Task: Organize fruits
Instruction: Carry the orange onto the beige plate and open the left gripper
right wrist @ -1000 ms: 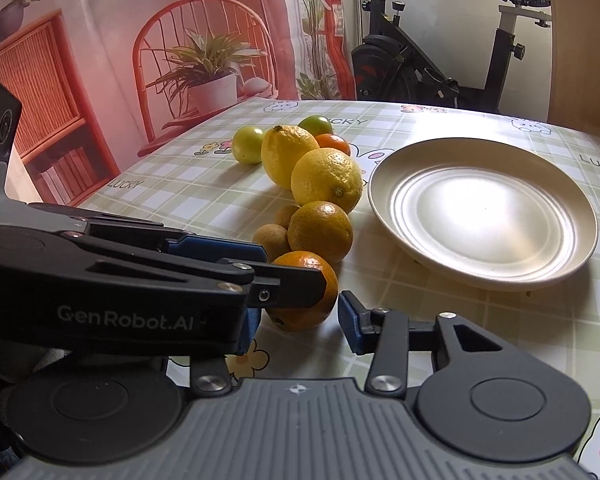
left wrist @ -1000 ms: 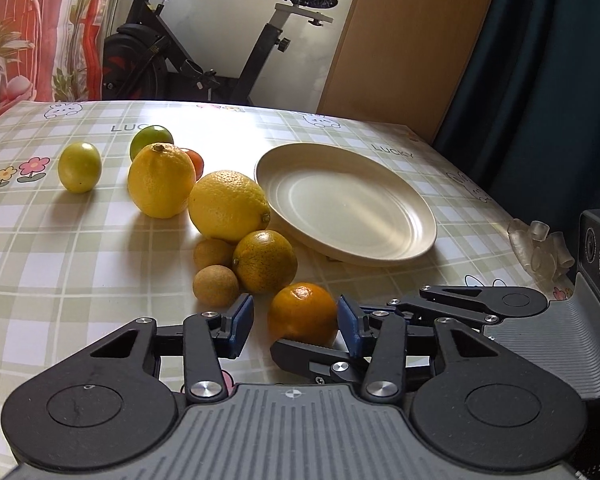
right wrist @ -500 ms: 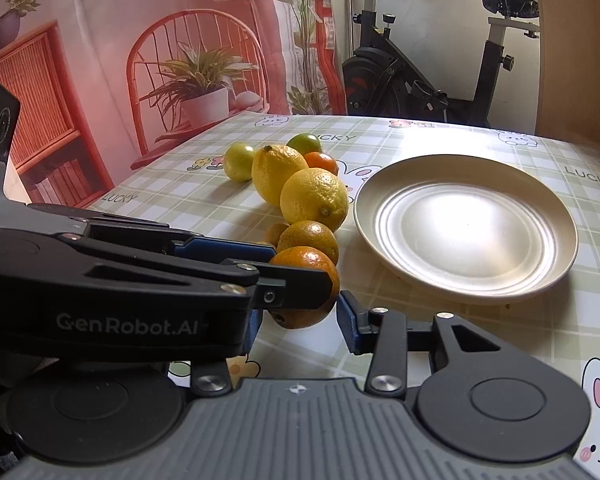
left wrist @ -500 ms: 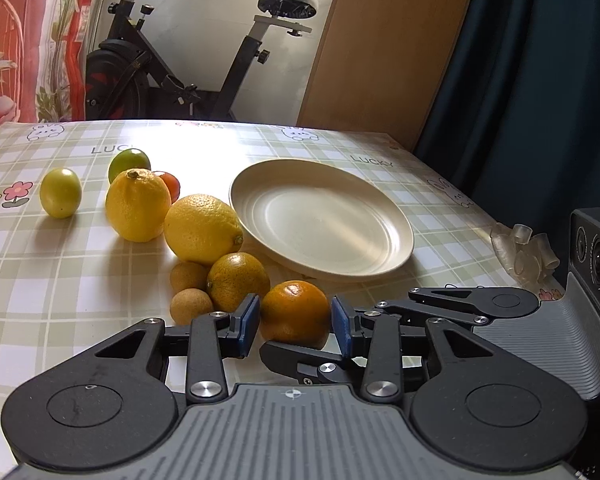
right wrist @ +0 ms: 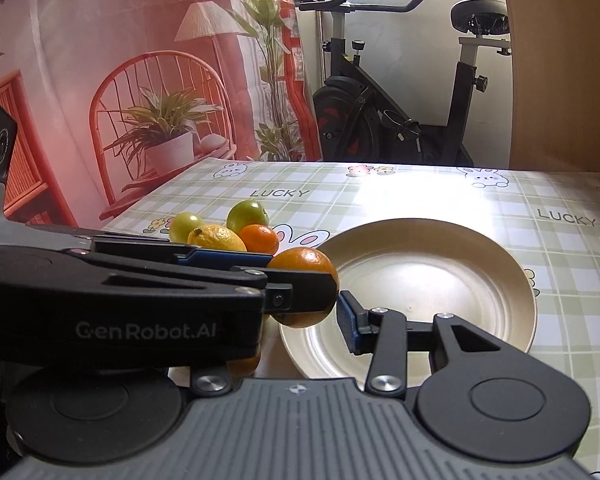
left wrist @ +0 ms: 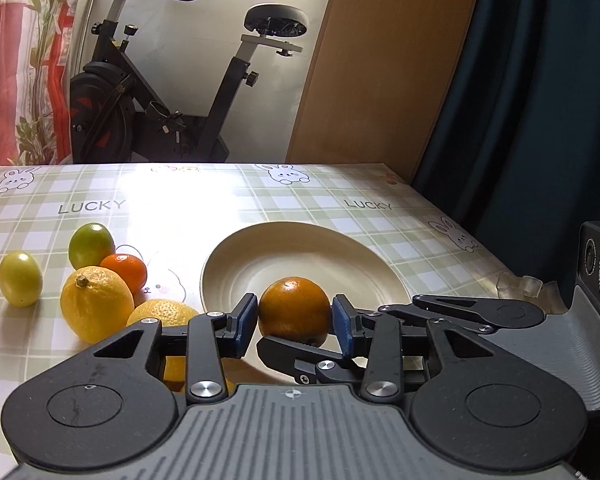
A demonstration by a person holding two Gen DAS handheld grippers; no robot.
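- In the left wrist view, we are looking at a round orange (left wrist: 294,309) with dimpled, glossy peel; our left gripper (left wrist: 294,322) is grasping it, a blue pad pressing each flank of it.
- The orange is sitting right between the pads, raised off the table and showing in front of the near rim of the plate (left wrist: 236,264), a smooth, shallow, cream-coloured round dish.
- Left of the plate we are seeing a knobbly yellow lemon (left wrist: 96,303), a second yellow citrus (left wrist: 162,313) partly hidden behind our left finger, a small glossy tangerine (left wrist: 125,273), a smooth green fruit (left wrist: 91,243) and, furthest from the plate, an oval yellow-green fruit (left wrist: 20,278).
- All of it is lying on a shiny checked tablecloth (left wrist: 260,204) printed with bunnies.
- In the right wrist view, we are seeing the same orange (right wrist: 306,263) held over the plate's (right wrist: 516,280) left edge, the dark arm of the left gripper (right wrist: 300,294) crossing in front of it.
- Our right gripper (right wrist: 342,322) is holding nothing: one blue ribbed pad (right wrist: 346,320) is standing just right of the orange and apart from it, while the other finger is hidden behind the left gripper, so we cannot tell how wide its jaws are standing.
- The lemon (right wrist: 216,238), the tangerine (right wrist: 260,238) and two green fruits are bunching left of the plate.
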